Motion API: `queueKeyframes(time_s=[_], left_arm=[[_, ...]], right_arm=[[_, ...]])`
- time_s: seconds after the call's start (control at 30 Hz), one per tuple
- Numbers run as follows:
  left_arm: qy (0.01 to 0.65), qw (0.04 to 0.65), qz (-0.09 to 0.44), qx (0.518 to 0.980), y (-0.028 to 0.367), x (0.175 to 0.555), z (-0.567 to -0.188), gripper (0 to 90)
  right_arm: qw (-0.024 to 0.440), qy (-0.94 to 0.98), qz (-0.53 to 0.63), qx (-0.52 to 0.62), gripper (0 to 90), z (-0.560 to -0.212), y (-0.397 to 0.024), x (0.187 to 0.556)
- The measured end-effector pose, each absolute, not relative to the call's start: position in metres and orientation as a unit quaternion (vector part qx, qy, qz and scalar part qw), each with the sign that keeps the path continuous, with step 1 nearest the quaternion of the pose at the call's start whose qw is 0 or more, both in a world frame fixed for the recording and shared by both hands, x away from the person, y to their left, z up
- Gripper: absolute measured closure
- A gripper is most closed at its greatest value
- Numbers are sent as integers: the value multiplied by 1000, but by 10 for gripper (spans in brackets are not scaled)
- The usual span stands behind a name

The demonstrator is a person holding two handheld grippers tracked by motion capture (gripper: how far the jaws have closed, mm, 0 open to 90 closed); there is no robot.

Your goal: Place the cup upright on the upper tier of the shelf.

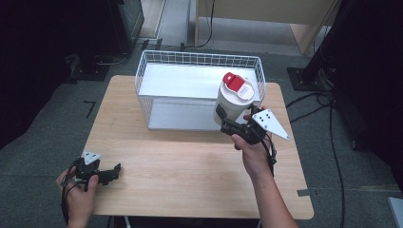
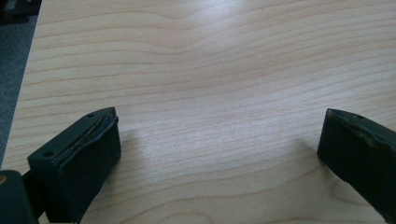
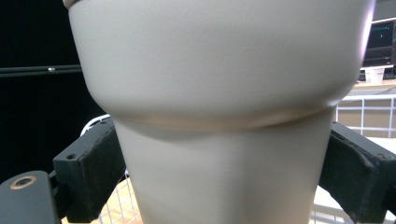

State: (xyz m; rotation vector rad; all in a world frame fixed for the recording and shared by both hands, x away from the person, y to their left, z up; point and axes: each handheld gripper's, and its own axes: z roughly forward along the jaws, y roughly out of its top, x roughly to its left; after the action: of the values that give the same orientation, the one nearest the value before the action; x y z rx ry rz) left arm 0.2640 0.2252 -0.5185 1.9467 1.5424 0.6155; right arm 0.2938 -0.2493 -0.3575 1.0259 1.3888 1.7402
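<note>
- A white cylindrical container with a red-and-white lid (image 1: 233, 97) is pinched at its narrower lower body by the right gripper (image 1: 231, 124), at the near right corner of a white wire basket (image 1: 157, 59).
- The left gripper (image 1: 108, 175) is held with jaws spread apart over the light wooden table (image 1: 180, 166).

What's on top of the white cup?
A red and white lid closes the top of the cup, held by the right gripper above the wire basket. The lid hides whatever is inside the cup.
</note>
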Motion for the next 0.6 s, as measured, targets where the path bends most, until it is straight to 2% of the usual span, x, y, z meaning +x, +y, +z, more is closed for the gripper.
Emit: queueKeyframes(time_s=[0.6], left_arm=[[577,287,231,729,226,264,-518,0]], right_arm=[[359,531,661,391,91,-333,-224,340]])
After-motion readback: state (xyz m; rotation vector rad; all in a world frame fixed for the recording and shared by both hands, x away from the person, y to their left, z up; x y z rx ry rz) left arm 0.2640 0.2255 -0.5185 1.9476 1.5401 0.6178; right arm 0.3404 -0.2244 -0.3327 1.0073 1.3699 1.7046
